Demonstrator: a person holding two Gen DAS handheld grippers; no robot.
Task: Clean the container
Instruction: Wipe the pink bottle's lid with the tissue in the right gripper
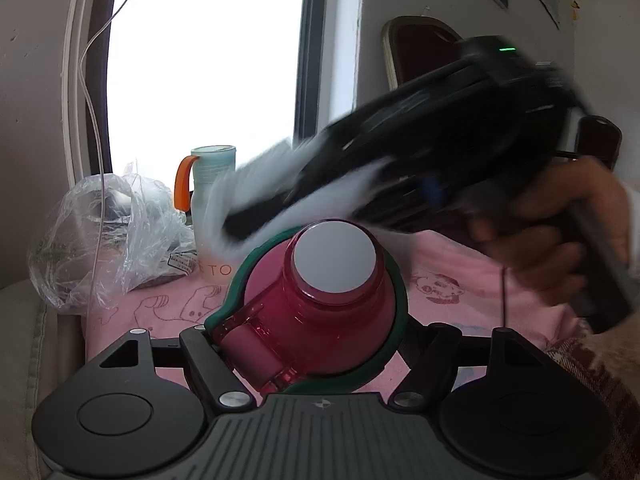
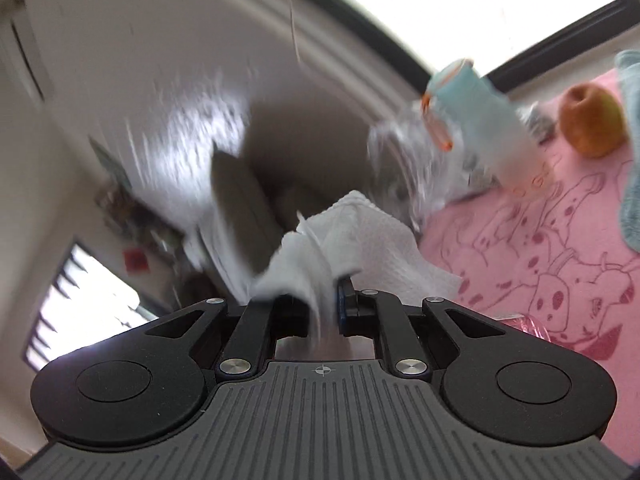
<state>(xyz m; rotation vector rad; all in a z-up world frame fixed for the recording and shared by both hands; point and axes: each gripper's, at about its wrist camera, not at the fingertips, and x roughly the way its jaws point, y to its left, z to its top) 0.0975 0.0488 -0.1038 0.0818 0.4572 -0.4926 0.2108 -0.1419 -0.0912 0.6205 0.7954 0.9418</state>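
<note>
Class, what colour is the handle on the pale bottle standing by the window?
Orange. The bottle's handle shows best in the left wrist view.

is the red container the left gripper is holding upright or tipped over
Tipped. The red container lies sideways in the left gripper, its round white end facing away from the wrist camera, toward the window.

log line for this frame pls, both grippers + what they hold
left hand-held gripper: shut on red container, base facing camera | right hand-held gripper: shut on white paper towel, above container, blurred | surface: pink cloth
</note>
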